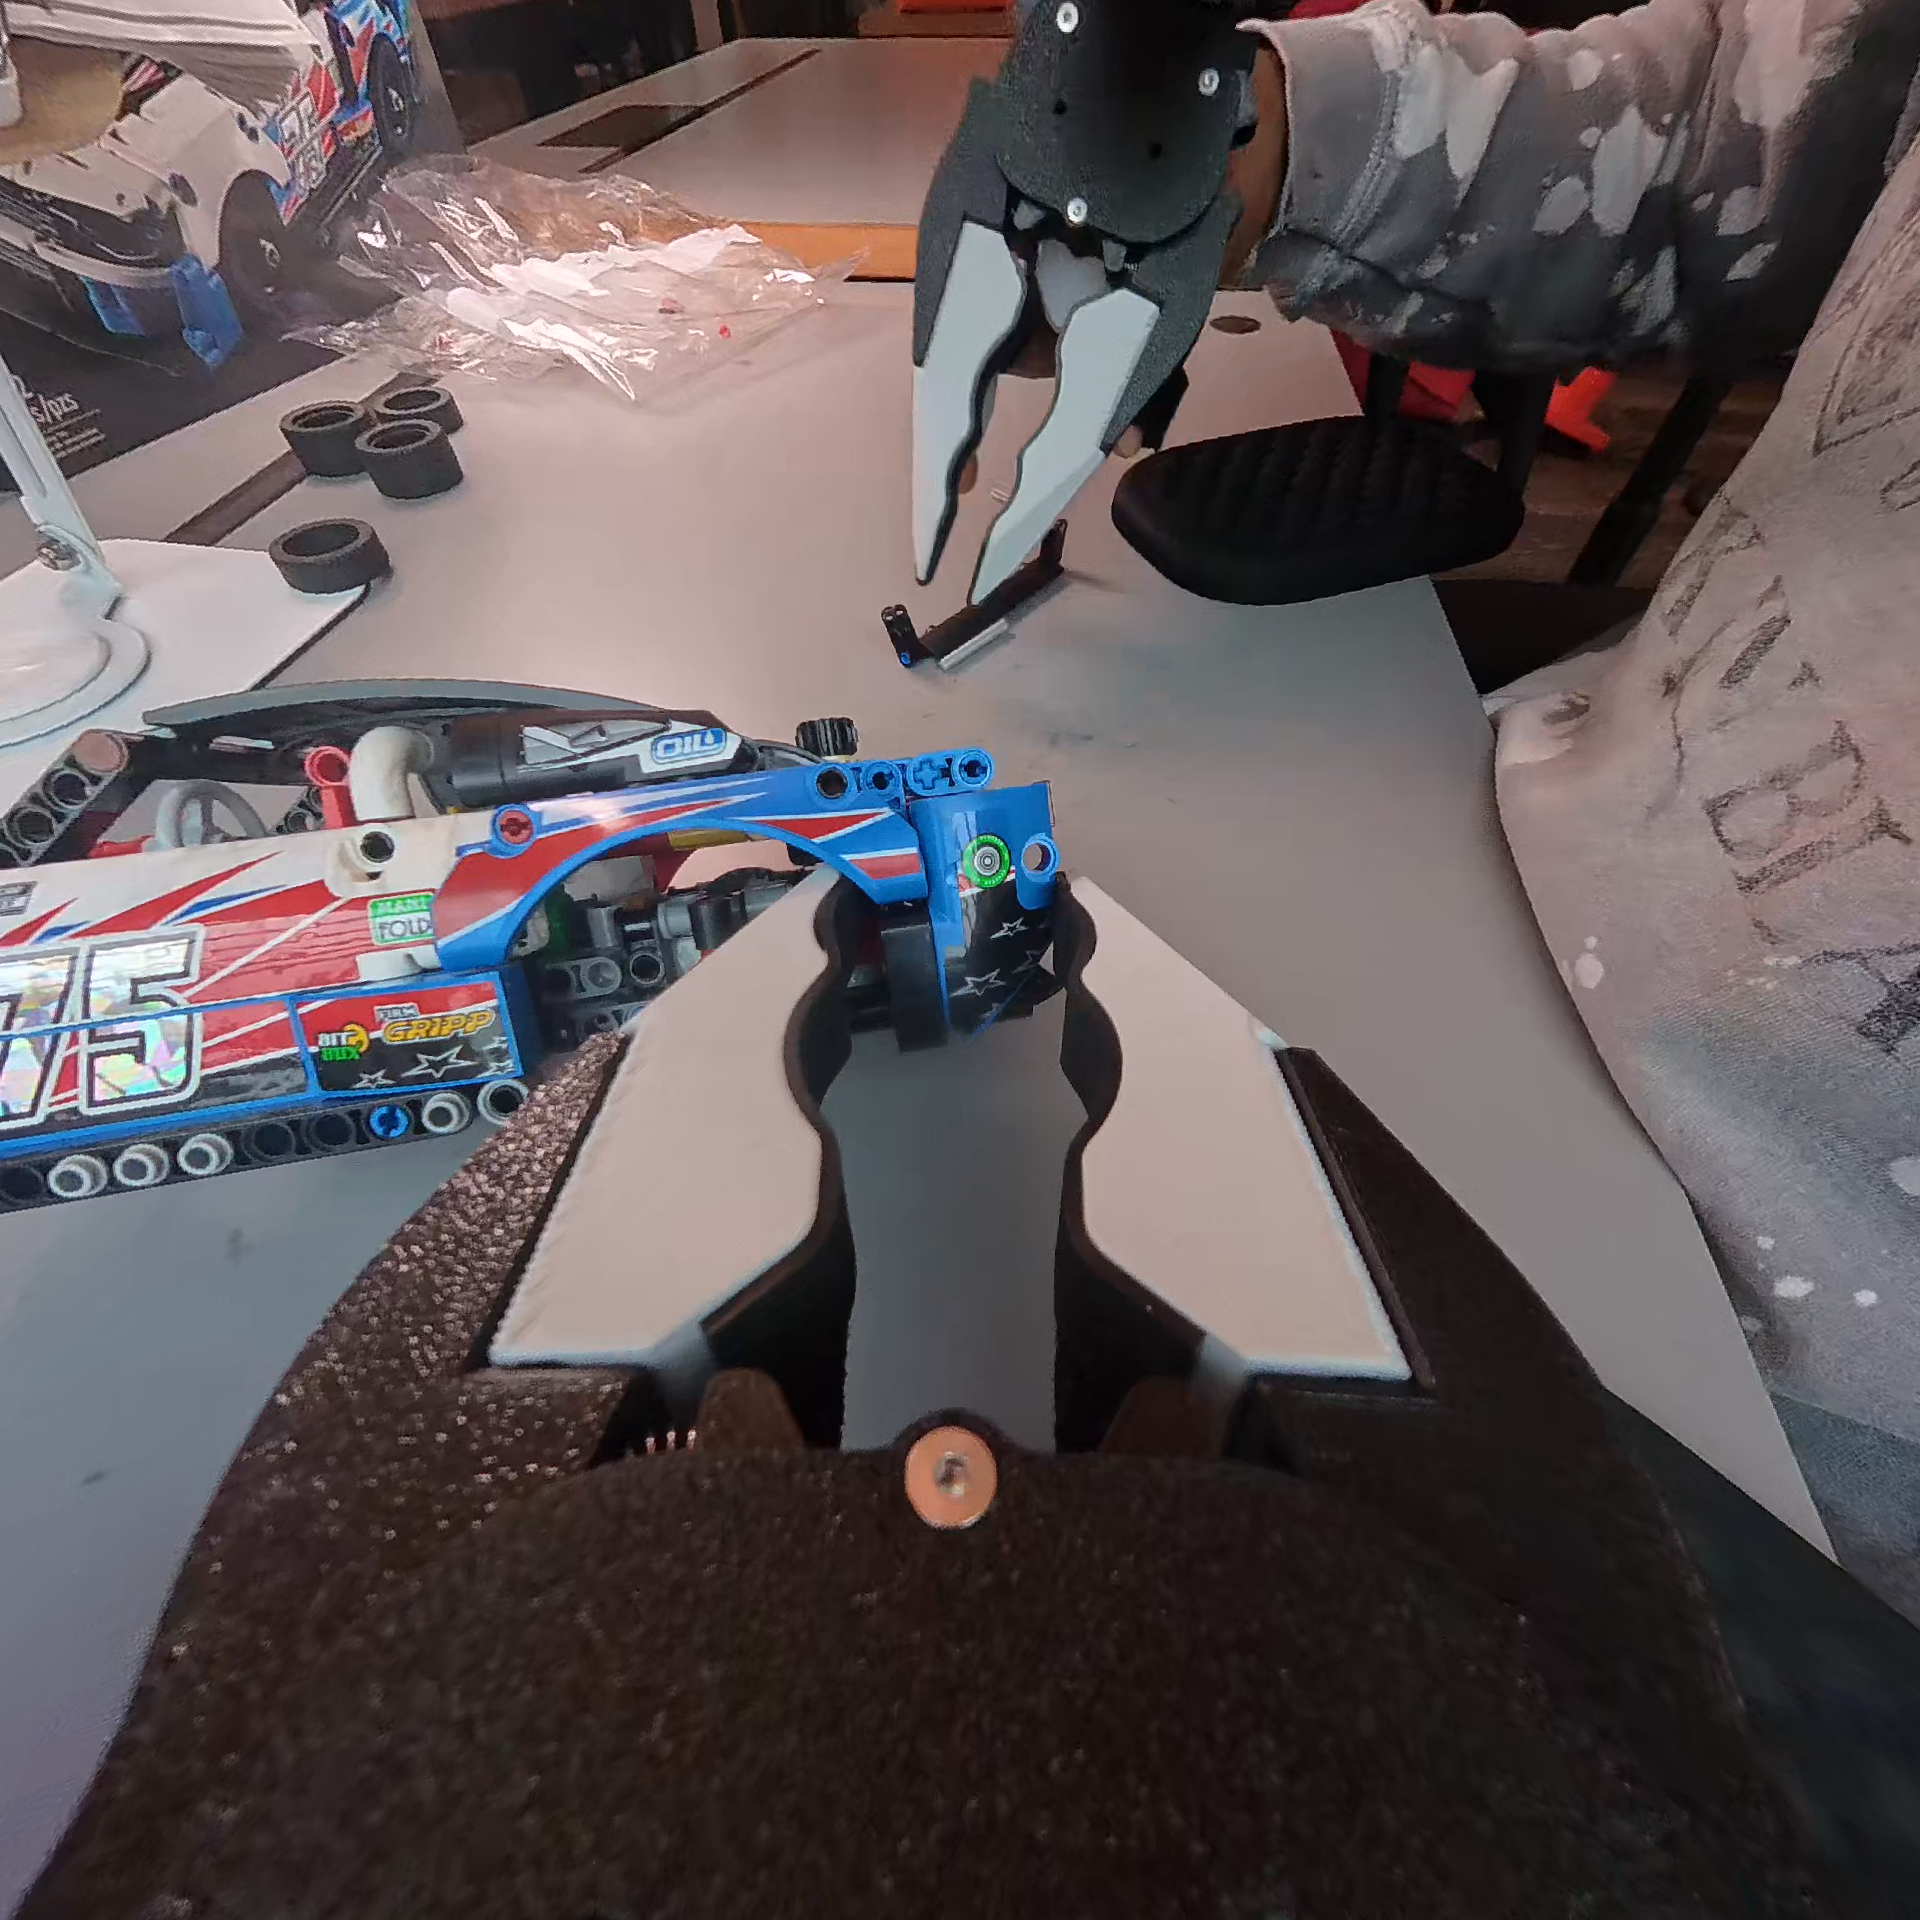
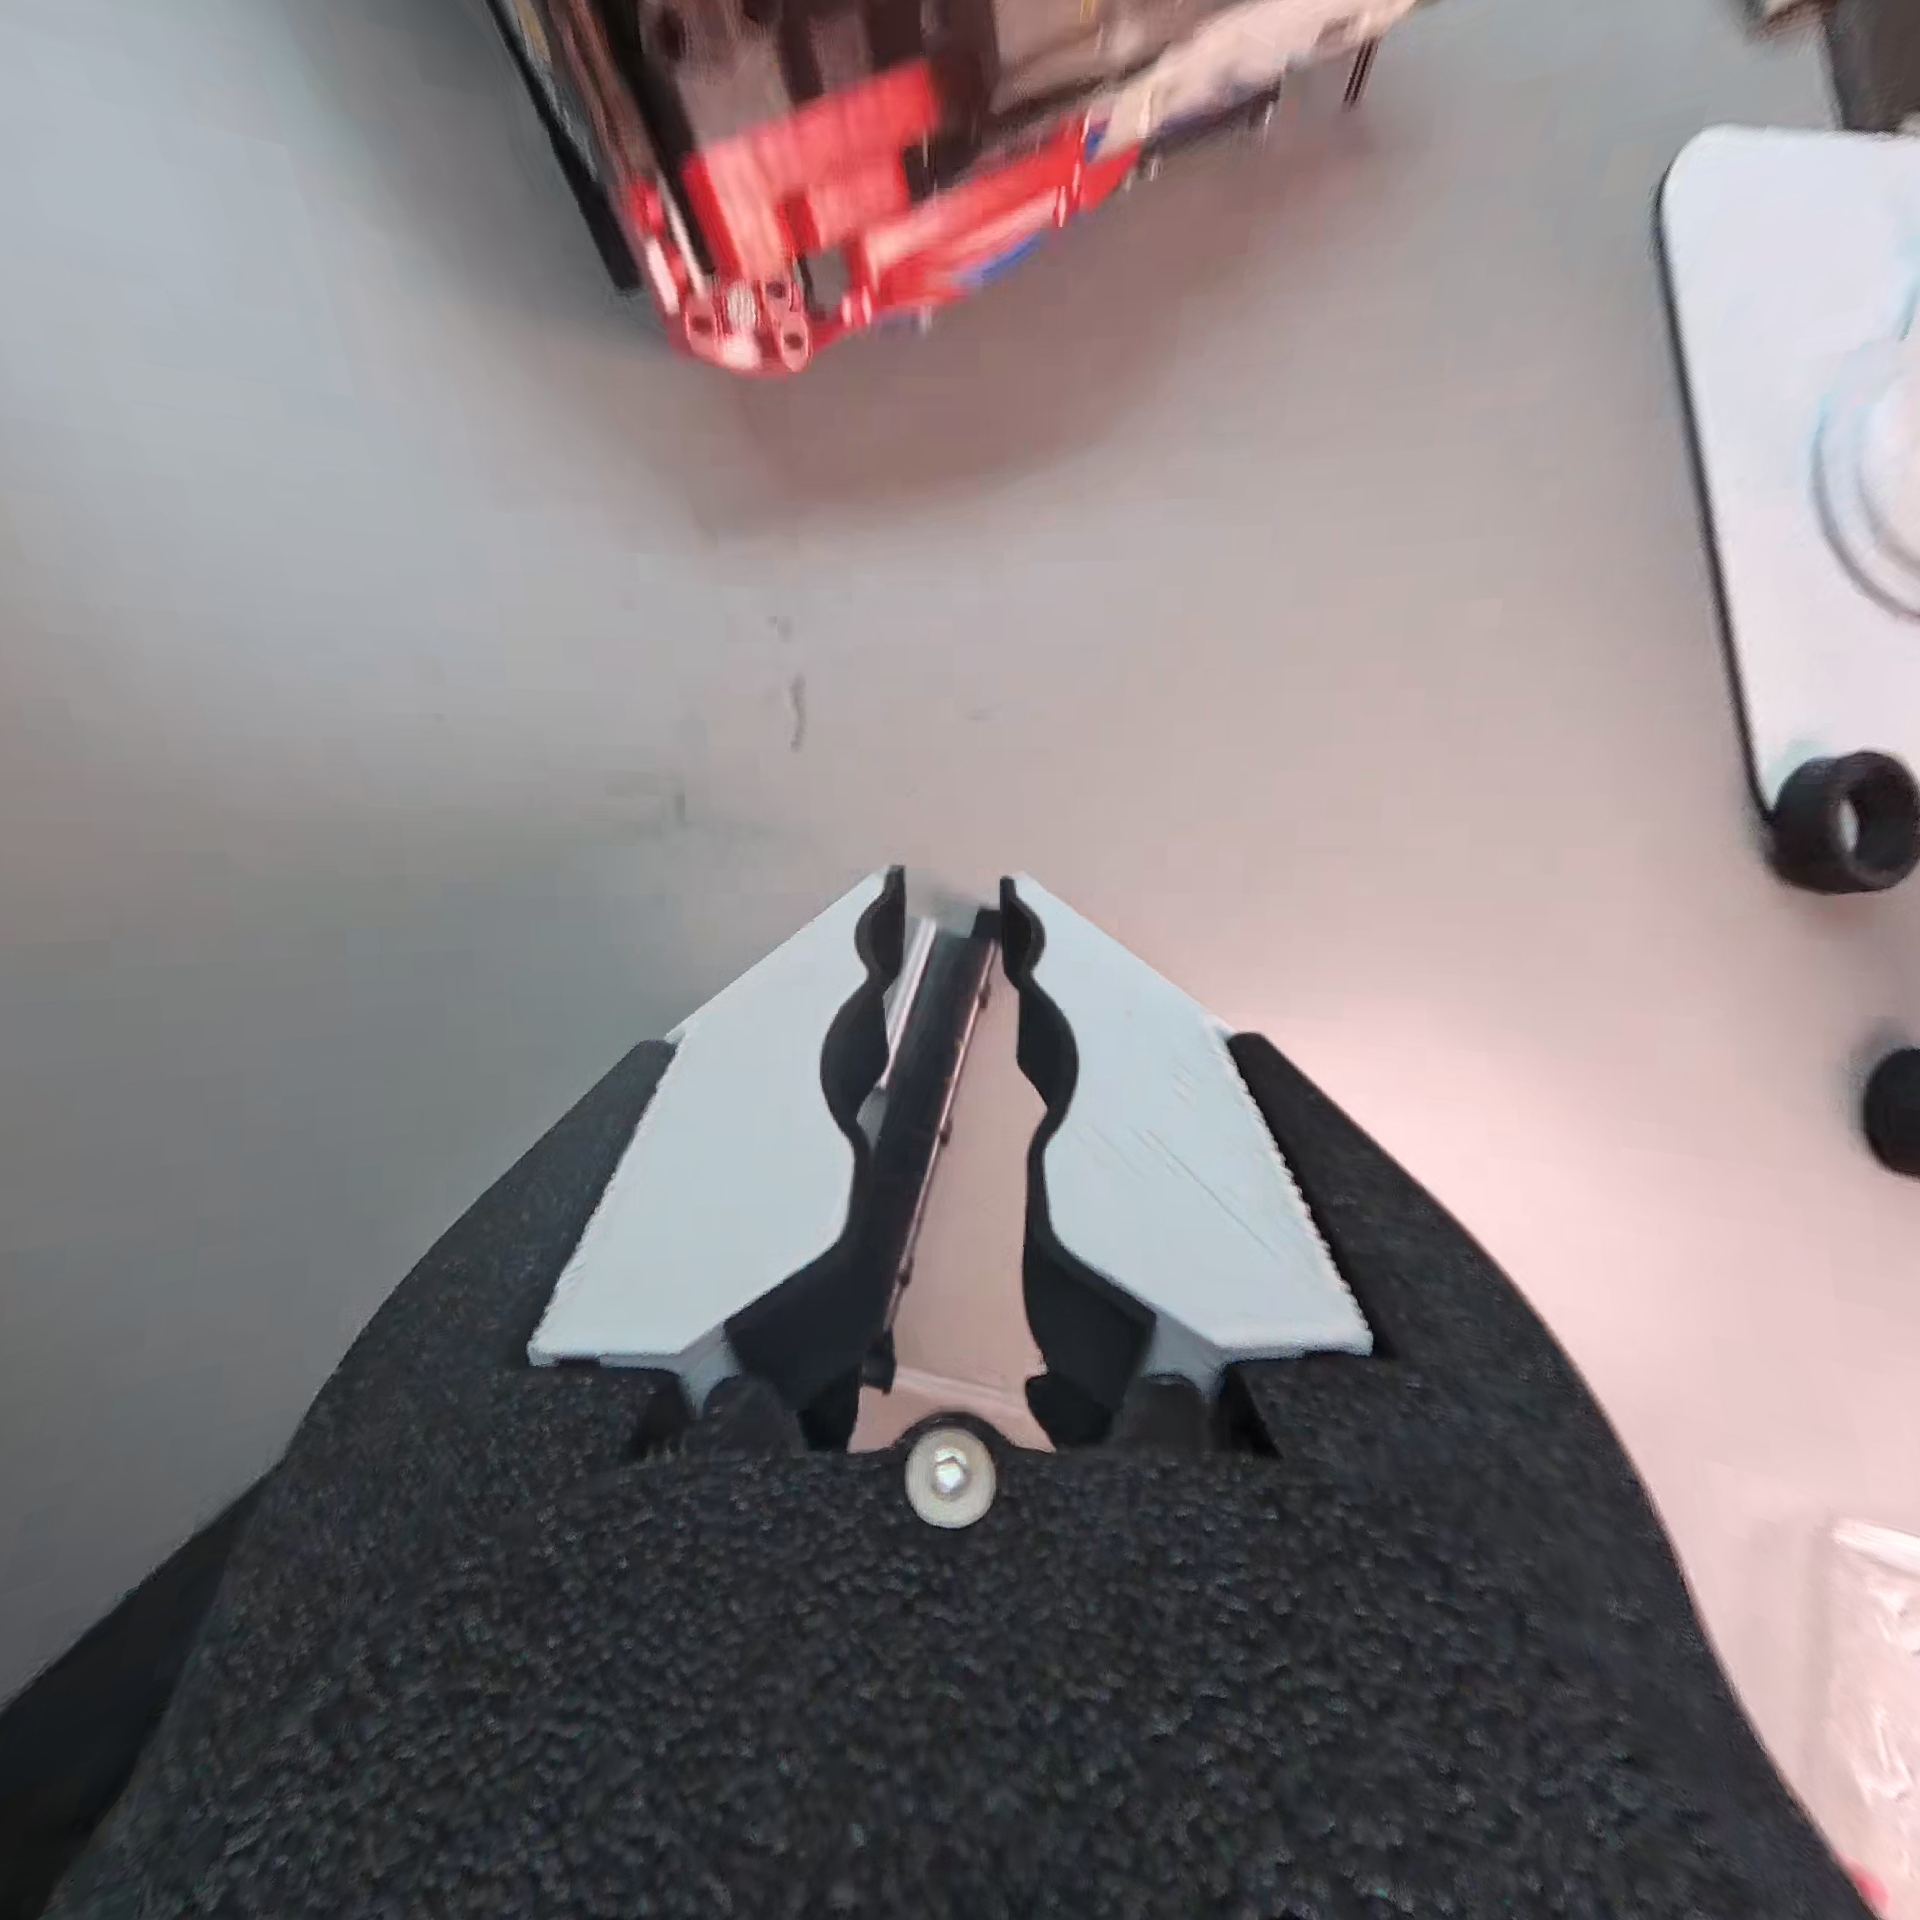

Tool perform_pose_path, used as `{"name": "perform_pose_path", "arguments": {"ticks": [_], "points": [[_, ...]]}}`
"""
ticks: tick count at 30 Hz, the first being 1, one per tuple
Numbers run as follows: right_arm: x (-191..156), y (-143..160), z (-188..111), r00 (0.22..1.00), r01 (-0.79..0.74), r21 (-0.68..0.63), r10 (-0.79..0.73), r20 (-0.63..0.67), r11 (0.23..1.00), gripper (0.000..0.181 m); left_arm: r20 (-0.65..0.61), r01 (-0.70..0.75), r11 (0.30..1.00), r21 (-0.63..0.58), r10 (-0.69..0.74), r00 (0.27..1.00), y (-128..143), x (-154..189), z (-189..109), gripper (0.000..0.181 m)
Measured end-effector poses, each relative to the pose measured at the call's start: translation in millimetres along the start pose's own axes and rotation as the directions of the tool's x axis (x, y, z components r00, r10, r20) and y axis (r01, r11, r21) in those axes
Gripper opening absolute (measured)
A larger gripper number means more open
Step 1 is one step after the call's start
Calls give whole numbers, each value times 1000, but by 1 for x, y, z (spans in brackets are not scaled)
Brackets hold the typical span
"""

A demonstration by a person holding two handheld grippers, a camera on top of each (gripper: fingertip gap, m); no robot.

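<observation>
Left gripper (image 1: 951, 914): jaws part open, straddling the blue rear corner of the toy car (image 1: 436, 914), seemingly gripping it
Right gripper (image 2: 951, 904): jaws narrowly apart around a black beam piece (image 2: 925, 1091); whether pinched, cannot tell
Beyond: loose tyres (image 1: 374, 442), plastic bags (image 1: 582, 270) on bench (image 1: 1195, 831)

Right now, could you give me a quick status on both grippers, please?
Left gripper shut on blue end of brick-built race car. Right gripper open, tips at small black bar piece. Grey table between them.
</observation>
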State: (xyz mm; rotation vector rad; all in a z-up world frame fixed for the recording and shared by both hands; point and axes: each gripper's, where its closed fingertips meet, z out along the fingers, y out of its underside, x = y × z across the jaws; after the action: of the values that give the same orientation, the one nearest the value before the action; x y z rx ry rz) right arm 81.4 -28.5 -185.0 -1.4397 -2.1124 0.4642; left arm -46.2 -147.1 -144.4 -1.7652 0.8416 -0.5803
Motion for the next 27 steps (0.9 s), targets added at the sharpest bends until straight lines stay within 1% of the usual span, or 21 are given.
{"name": "perform_pose_path", "arguments": {"ticks": [2,4,5,7,9,11,13,14,15,16,19,20,21,24,25,27], "points": [[2,-32,-2,999,-22,107,18,40,994,29,-11,13,1000,10,-13,1000,-2,-1,2,35],[-3,-64,5,995,-54,208,35,94,977,41,-2,7,1000,11,-7,1000,-4,-2,7,35],[-8,-78,10,986,-108,249,72,147,963,48,8,1,1000,11,-1,1000,-5,-2,11,35],[-4,-100,21,946,-270,293,197,256,917,62,36,-14,1000,7,14,999,-7,-3,18,35],[17,-116,32,884,-433,297,337,324,851,76,68,-17,1000,1,17,998,-9,-5,25,36],[43,-130,38,816,-554,290,442,372,780,90,111,-28,999,-15,30,993,-11,-6,32,36],[55,-143,43,716,-665,220,527,457,713,106,153,-60,997,-38,66,986,-14,-7,40,36],[57,-145,48,679,-691,163,555,480,704,109,173,-75,996,-51,83,981,-15,-8,43,37],[60,-144,56,679,-686,120,573,458,717,112,188,-91,994,-65,102,977,-16,-8,46,37],[62,-141,65,692,-671,83,582,428,736,111,198,-107,991,-77,120,973,-17,-9,49,37],[54,-144,77,613,-696,-44,625,484,717,109,219,-129,987,-96,147,965,-17,-9,53,37],[50,-146,77,595,-686,-75,618,514,723,100,226,-136,985,-103,157,961,-16,-10,53,37],[49,-147,78,591,-676,-96,616,521,731,99,230,-143,984,-110,165,959,-15,-10,54,37],[48,-148,78,598,-648,-125,604,528,751,97,247,-139,985,-102,160,956,-15,-8,54,38],[47,-149,78,602,-641,-127,599,528,757,97,245,-134,986,-99,155,957,-15,-7,55,40],[49,-149,78,607,-633,-129,593,529,763,96,233,-124,987,-100,145,962,-13,-3,57,53]]}}
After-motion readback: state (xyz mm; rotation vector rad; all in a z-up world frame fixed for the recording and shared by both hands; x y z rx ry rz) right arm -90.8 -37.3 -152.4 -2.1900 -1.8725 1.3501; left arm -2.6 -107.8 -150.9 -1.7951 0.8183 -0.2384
